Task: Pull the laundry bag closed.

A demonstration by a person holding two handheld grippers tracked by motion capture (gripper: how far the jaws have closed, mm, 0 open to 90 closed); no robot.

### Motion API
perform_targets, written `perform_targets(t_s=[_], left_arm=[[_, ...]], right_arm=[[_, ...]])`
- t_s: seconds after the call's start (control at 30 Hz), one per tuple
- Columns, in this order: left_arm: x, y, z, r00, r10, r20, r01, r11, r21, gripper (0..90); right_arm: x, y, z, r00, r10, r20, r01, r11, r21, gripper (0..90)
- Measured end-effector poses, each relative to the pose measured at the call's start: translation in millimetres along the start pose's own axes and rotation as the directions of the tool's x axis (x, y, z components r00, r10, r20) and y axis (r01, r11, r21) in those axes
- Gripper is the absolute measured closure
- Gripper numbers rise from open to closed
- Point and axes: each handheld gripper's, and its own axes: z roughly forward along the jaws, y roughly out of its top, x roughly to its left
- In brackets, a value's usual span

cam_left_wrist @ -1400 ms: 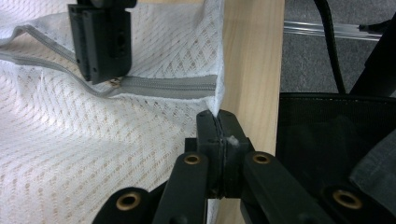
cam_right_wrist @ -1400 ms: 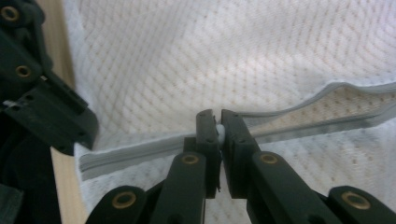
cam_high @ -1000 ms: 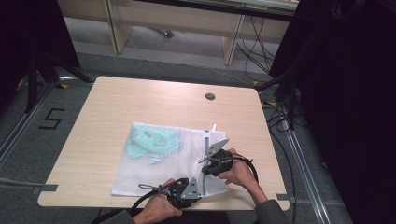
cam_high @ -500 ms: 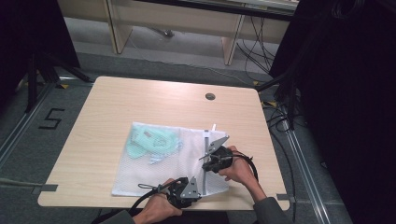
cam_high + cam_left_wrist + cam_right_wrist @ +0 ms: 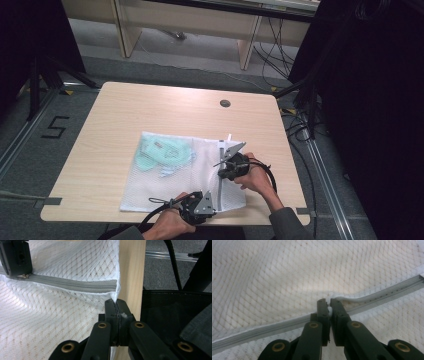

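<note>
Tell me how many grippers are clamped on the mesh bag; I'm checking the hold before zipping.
2. The left gripper pinches the mesh bag at its near edge; the right gripper is shut on the zipper mid-bag.

One table. On it, one mesh bag with one grey zipper; inside the bag, one pale green garment. Two grippers: left at the bag's near corner, right on the zipper.
</note>
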Motion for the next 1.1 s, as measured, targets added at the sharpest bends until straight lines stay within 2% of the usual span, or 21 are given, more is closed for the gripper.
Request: perform_targets(t_s=[0.17,0.2,0.23,0.3,0.4,0.43,0.47,0.5,0.53,0.57,0.6,0.63,0.67,0.7,0.73,0.8,0.93,0.97,1.03,1.07,1.1], left_arm=[[0.6,0.1,-0.5,1.0000,-0.007,0.003,0.007,1.0000,-0.006,89.2],[-1.3,0.0,0.9,0.9994,-0.035,-0.001,0.035,0.9989,-0.030,89.2],[0.3,0.2,-0.7,1.0000,-0.005,0.005,0.005,1.0000,-0.006,89.2],[-0.6,-0.1,-1.0,1.0000,-0.001,-0.002,0.001,1.0000,-0.005,89.2],[0.0,0.2,-0.9,1.0000,-0.009,-0.001,0.009,0.9999,-0.009,89.2],[-2.1,-0.2,0.8,0.9989,-0.047,-0.002,0.047,0.9981,-0.039,89.2],[-2.1,-0.2,0.8,0.9989,-0.047,-0.002,0.047,0.9981,-0.039,89.2],[0.1,0.0,-1.7,1.0000,-0.006,0.002,0.006,1.0000,-0.006,89.2],[-0.5,0.1,-1.6,0.9999,-0.011,0.004,0.011,0.9999,-0.010,89.2],[-0.6,0.4,-1.8,0.9999,-0.011,0.012,0.011,0.9999,-0.008,89.2],[-4.0,0.2,0.8,0.9982,-0.056,0.019,0.057,0.9974,-0.044,89.2],[-5.0,0.2,1.3,0.9986,-0.050,0.015,0.050,0.9978,-0.042,89.2],[-6.0,0.2,1.9,0.9990,-0.044,0.013,0.044,0.9983,-0.039,89.2],[-6.0,0.3,2.2,0.9990,-0.041,0.016,0.042,0.9985,-0.036,89.2],[-5.9,0.1,2.5,0.9989,-0.046,0.014,0.046,0.9981,-0.040,89.1],[-5.2,0.1,1.8,0.9985,-0.051,0.018,0.052,0.9978,-0.041,89.2],[-5.6,0.5,0.8,0.9983,-0.056,0.017,0.057,0.9974,-0.045,89.2],[-3.0,0.8,-1.3,0.9996,-0.018,0.021,0.019,0.9997,-0.013,89.1],[-4.7,0.2,0.9,0.9973,-0.067,0.030,0.068,0.9964,-0.051,89.1],[-4.7,0.2,0.9,0.9973,-0.067,0.030,0.068,0.9964,-0.051,89.1],[-6.2,0.6,0.2,0.9975,-0.062,0.033,0.064,0.9968,-0.047,89.1]], right_arm=[[-2.1,1.2,-0.9,0.9999,0.014,0.002,-0.014,1.000,0.000,86.7],[-3.1,1.4,-1.6,0.9999,0.016,0.000,-0.016,1.000,0.006,86.7],[-4.4,1.4,-1.1,0.9999,0.010,0.005,-0.010,1.000,-0.002,86.6],[-4.7,1.2,-1.0,0.9995,0.031,0.002,-0.031,0.999,0.008,86.7],[-6.0,2.2,-0.8,0.9995,0.033,0.000,-0.033,0.999,0.010,86.7],[-5.3,2.3,-0.4,0.9982,0.060,0.001,-0.060,0.998,0.015,86.7],[-5.3,2.3,-0.4,0.9982,0.060,0.001,-0.060,0.998,0.015,86.7],[-8.2,2.6,0.6,0.9993,0.036,0.012,-0.036,0.999,0.005,86.7],[-9.1,2.7,0.8,0.9993,0.035,0.015,-0.035,0.999,0.001,86.7],[-8.6,2.9,-0.8,0.9979,0.062,0.020,-0.062,0.998,0.010,86.7],[-8.6,2.9,-0.8,0.9979,0.062,0.020,-0.062,0.998,0.010,86.7],[-9.9,3.3,-1.6,0.9972,0.059,0.047,-0.060,0.998,0.013,86.7],[-11.5,3.5,-1.6,0.9971,0.057,0.050,-0.057,0.998,0.003,86.7],[-10.4,3.7,-2.4,0.9960,0.083,0.035,-0.083,0.996,0.013,86.7],[-12.3,3.8,-1.1,0.9969,0.061,0.049,-0.061,0.998,0.002,86.7],[-12.3,4.4,0.0,0.9963,0.076,0.040,-0.077,0.997,0.025,86.7],[-14.6,5.3,1.7,0.9975,0.049,0.051,-0.049,0.999,0.012,86.7],[-15.0,5.3,2.3,0.9972,0.054,0.051,-0.055,0.998,0.010,86.7],[-15.9,5.6,2.6,0.9963,0.060,0.061,-0.060,0.998,0.005,86.7],[-15.9,5.6,2.6,0.9963,0.060,0.061,-0.060,0.998,0.005,86.7],[-15.3,5.3,2.5,0.9946,0.092,0.049,-0.093,0.995,0.020,86.6]])
